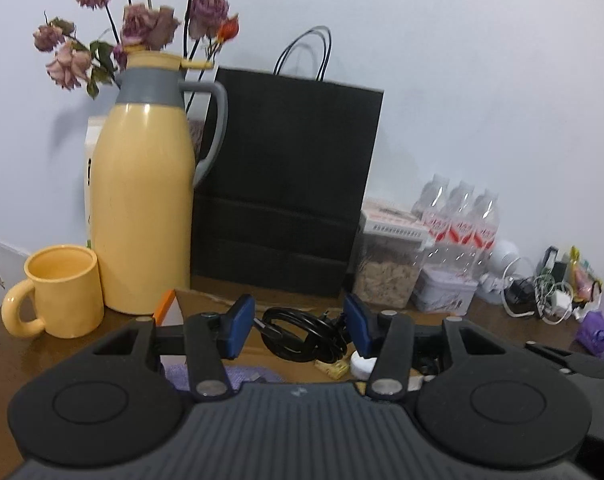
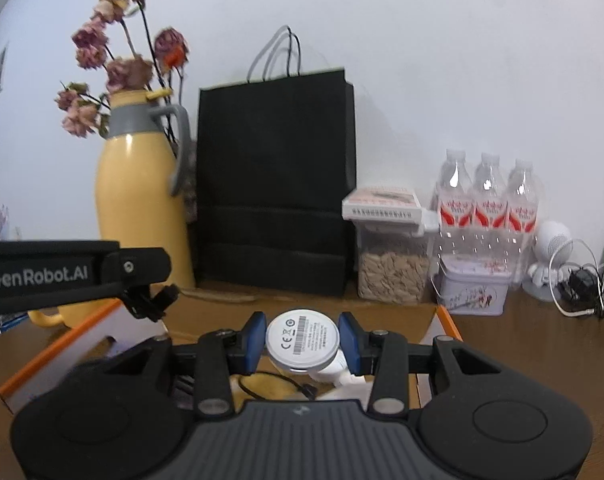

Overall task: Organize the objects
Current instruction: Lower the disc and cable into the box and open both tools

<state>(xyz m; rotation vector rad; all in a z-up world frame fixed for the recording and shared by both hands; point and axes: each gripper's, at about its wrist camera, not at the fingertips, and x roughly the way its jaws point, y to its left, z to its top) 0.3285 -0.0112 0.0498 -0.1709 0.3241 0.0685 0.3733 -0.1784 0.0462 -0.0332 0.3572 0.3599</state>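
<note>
My right gripper (image 2: 302, 342) is shut on a white round device (image 2: 302, 340) with a barcode label, held above an open cardboard box with orange edges (image 2: 448, 322). A thin black cable (image 2: 278, 382) lies in the box below it. My left gripper (image 1: 298, 328) is open and empty, over the same box, with a coiled black cable (image 1: 302, 334) lying between and beyond its blue pads. A small white round thing (image 1: 362, 364) and a purple cloth (image 1: 238, 374) also lie in the box. The left gripper's body shows at the left of the right wrist view (image 2: 62, 276).
A yellow thermos jug (image 1: 142, 208) and a yellow mug (image 1: 62, 292) stand on the left. A black paper bag (image 1: 286, 184) leans on the wall. A seed jar (image 2: 392, 272), a tin (image 2: 472, 290), water bottles (image 2: 488, 204) and tangled chargers (image 2: 586, 284) stand on the right.
</note>
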